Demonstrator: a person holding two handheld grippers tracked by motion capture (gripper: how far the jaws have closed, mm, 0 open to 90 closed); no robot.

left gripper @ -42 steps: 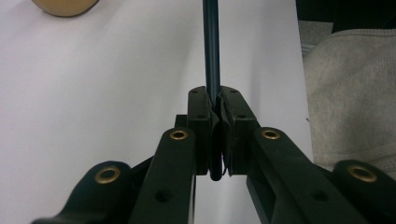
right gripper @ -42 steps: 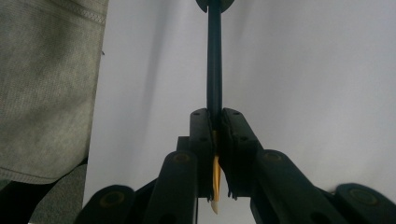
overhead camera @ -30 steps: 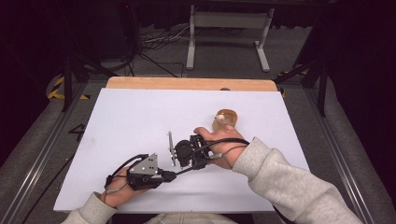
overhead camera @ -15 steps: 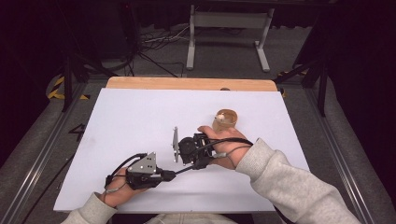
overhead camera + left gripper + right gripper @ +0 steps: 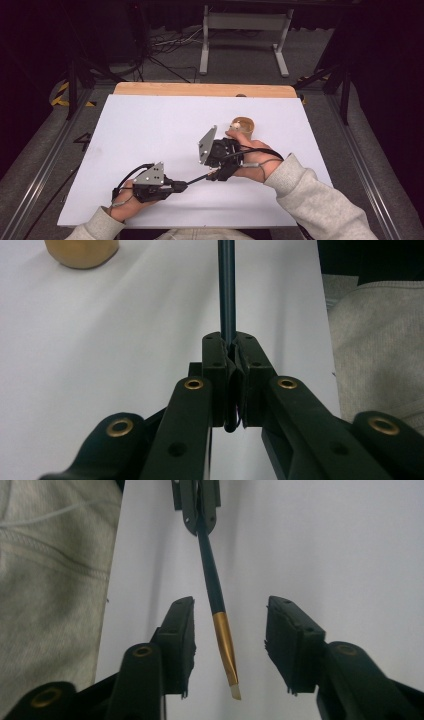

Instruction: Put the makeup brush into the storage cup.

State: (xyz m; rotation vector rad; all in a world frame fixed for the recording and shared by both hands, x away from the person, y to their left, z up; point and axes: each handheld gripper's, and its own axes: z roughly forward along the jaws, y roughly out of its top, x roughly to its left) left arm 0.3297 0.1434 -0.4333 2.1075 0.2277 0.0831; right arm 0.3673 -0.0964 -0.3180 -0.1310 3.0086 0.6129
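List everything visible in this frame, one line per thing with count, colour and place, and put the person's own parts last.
Paintbrush: one, dark handle, gold ferrule, pale tip; handle end clamped in the left gripper, bristle end between the open jaws of the right gripper.
Jar: one, amber-brown, on the sheet just beyond the right hand.
White sheet: one, covering most of the table.
Wooden tabletop: one, light wood, bare strip along the far edge.
Metal stand: one, pale grey, on the floor beyond the table.
Floor cables: several, dark, far left of the stand.
Left gripper: one, black, near left of the sheet, shut on the brush handle.
Right gripper: one, black, centre of the sheet, open.
Sleeves: two, light grey, bottom edge.
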